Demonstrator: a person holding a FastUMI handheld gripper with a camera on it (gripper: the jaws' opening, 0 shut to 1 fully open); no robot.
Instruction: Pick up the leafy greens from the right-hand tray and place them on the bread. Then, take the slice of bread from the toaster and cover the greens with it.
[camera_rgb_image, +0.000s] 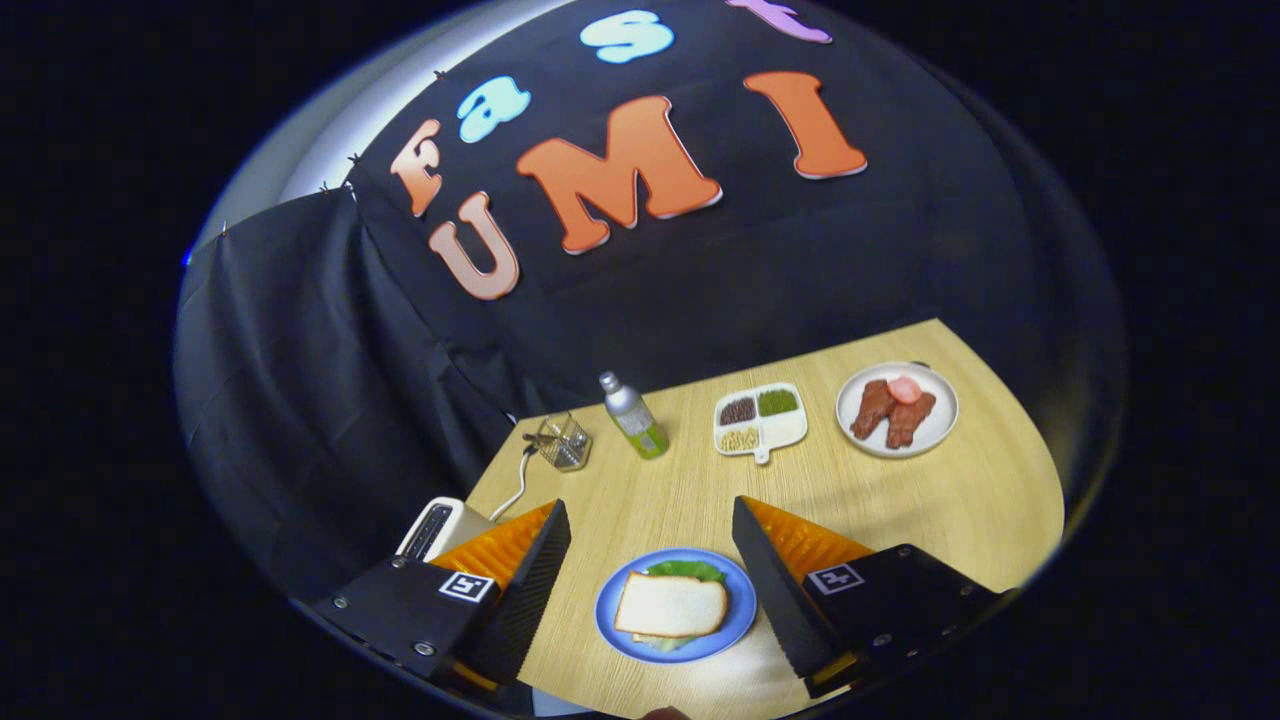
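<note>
While the gripper (650, 560) hangs spread and empty, a pale, square bread slice (670, 606) covers leafy greens (690, 571) on the blue plate (610, 615) at the desk's (900, 500) near edge.

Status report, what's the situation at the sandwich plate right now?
Tongs open, holding nothing. Bread slice covers the greens on the blue plate, between the fingers. Nothing in the way.

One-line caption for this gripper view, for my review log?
Open gripper above the blue plate, where a bread slice covers the leafy greens; toaster beside the left finger.
</note>
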